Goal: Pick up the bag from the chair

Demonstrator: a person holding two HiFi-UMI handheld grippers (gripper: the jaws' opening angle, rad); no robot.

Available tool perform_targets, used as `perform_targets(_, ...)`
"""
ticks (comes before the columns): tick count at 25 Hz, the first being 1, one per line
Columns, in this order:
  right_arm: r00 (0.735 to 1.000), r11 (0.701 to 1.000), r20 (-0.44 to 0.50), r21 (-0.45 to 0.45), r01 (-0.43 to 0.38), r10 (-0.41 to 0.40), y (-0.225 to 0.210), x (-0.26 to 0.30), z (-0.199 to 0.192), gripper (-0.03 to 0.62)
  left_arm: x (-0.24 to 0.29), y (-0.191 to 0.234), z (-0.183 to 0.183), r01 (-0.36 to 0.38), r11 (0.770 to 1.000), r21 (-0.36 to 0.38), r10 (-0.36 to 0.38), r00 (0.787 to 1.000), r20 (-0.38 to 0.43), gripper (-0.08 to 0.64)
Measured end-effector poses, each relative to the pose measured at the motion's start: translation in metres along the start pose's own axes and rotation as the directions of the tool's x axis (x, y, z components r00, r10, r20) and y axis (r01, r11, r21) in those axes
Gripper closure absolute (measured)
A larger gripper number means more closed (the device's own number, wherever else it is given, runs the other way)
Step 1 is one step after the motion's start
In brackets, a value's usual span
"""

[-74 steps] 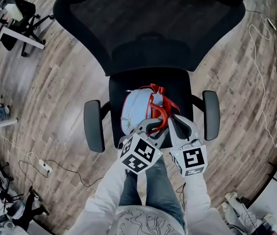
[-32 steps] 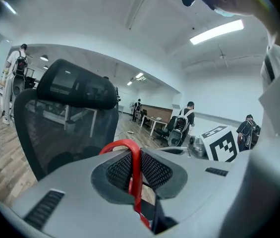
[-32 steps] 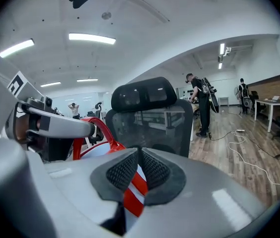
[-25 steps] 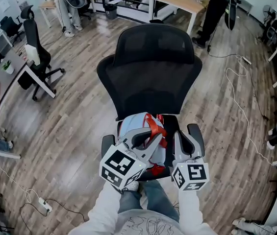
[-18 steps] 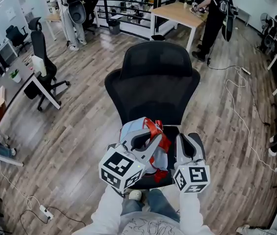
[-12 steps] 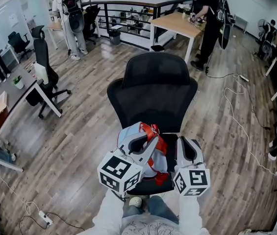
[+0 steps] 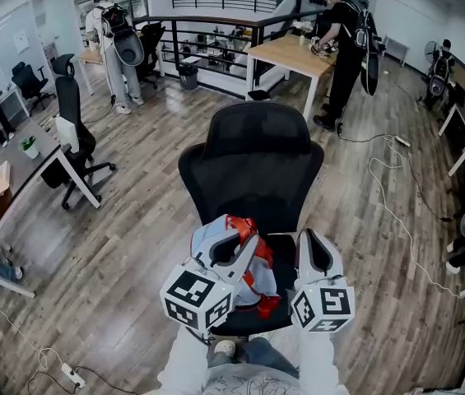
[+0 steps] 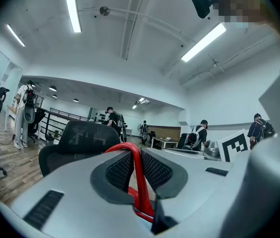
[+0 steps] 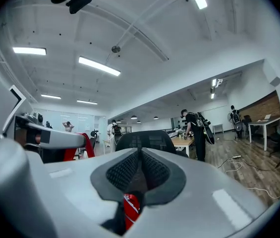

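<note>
In the left tool (image 7: 234, 252), the bag (image 7: 210, 239)

Head view looks steeply down; both gripper views look forward, sharing the chair (image 7: 253, 167)

Left gripper (image 7: 240, 233), right gripper (image 7: 313, 239): pale grey moulded shells, tapering jaws. Pads (image 8: 120, 170) black, ribbed, in dark grey surrounds. Each carries a white cube (image 7: 195, 297) with black square markers. Sleeves (image 7: 184, 365) white. Jeans (image 7: 257, 353) blue. Shirt (image 7: 244, 383) pale, with a line-drawn print.
</note>
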State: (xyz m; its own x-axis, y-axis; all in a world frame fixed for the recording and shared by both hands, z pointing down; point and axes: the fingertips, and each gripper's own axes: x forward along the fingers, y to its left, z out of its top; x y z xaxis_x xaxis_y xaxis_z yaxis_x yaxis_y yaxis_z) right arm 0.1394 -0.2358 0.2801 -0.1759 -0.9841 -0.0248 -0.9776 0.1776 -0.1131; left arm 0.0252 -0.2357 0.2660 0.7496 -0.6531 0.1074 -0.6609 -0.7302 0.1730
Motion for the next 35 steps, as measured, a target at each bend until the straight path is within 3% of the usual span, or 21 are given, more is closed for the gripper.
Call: perform_targets(35, 0.994, 0.994, -0.002, -0.002, 0.112, -0.112, -0.038, -0.001, 0.001, 0.581, 0.006, 0.010, -0.003, -0.008, 1.000, -0.007, 0.008, 1.000, 0.002, 0.511)
